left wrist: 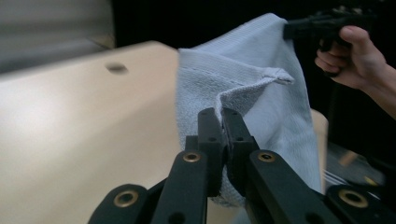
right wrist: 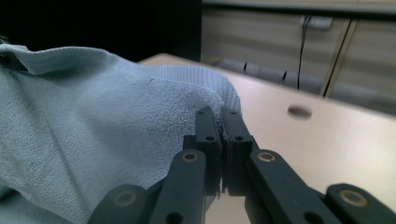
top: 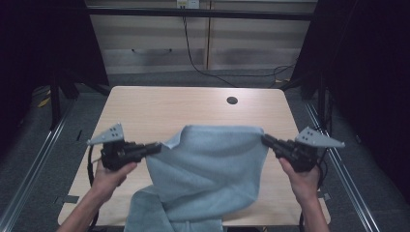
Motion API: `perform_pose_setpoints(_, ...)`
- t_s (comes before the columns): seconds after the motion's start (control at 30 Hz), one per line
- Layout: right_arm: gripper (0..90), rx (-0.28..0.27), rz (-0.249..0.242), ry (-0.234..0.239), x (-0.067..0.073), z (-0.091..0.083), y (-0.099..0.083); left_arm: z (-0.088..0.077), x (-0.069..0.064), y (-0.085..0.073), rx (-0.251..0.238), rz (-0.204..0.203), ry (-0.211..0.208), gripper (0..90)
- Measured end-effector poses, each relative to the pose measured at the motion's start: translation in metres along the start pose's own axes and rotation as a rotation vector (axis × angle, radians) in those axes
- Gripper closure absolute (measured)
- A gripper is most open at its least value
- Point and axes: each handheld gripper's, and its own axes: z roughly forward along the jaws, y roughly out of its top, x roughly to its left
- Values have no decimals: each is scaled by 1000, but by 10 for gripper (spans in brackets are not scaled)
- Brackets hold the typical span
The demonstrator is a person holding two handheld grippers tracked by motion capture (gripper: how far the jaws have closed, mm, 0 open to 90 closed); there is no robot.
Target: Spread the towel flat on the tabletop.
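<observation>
so the light blue towel is held up in the air over the near half of the wooden table, stretched between the two grippers by its top corners. the top edge runs pretty much straight across, and the rest hangs down, with the lower part bunching and drooping past the table's near edge at the bottom left of the high view.

left gripper has its jaws clamped tight on the towel's left top corner. in the left gripper view the cloth is pinched right between the jaws, with a little folded-over flap sticking out next to them. right gripper is the same deal, jaws squeezed together on the right top corner, and in the right gripper view the terry cloth bulges out to the left of the jaws.

further out, the table has a round cable hole near its far edge. beyond that there's a pale cabinet with a black cable hanging down in front of it.
</observation>
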Motion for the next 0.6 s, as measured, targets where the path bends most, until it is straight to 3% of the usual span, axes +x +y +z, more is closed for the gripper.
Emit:
perform_pose_setpoints(0.13, 877, -51, -3, -10, -13, 14, 33, -5, 26, 30, -52, 0, 91, 878)
perform_pose_setpoints(0.17, 877, -59, 0, -10, -16, 19, 40, -4, 37, 37, -66, -6, 125, 878)
perform_pose_setpoints(0.27, 877, -75, 13, -12, -28, 43, 56, 1, 63, 47, -81, -40, 177, 878)
perform_pose_setpoints(0.3, 876, -73, 18, -14, -33, 53, 60, 4, 73, 48, -82, -73, 186, 878)
perform_pose_setpoints(0.37, 876, -58, 18, -30, -41, 74, 69, 9, 89, 50, -86, -81, 247, 878)
perform_pose_setpoints(0.43, 874, -42, 24, -49, -47, 95, 77, 13, 105, 52, -97, -120, 266, 874)
perform_pose_setpoints(0.5, 861, -17, 24, -75, -53, 114, 81, 18, 121, 48, -76, -161, 312, 832)
perform_pose_setpoints(0.53, 819, 6, 32, -86, -55, 123, 80, 20, 129, 44, -52, -178, 365, 807)
perform_pose_setpoints(0.6, 697, 60, 51, -108, -58, 136, 73, 19, 141, 31, -6, -232, 401, 674)
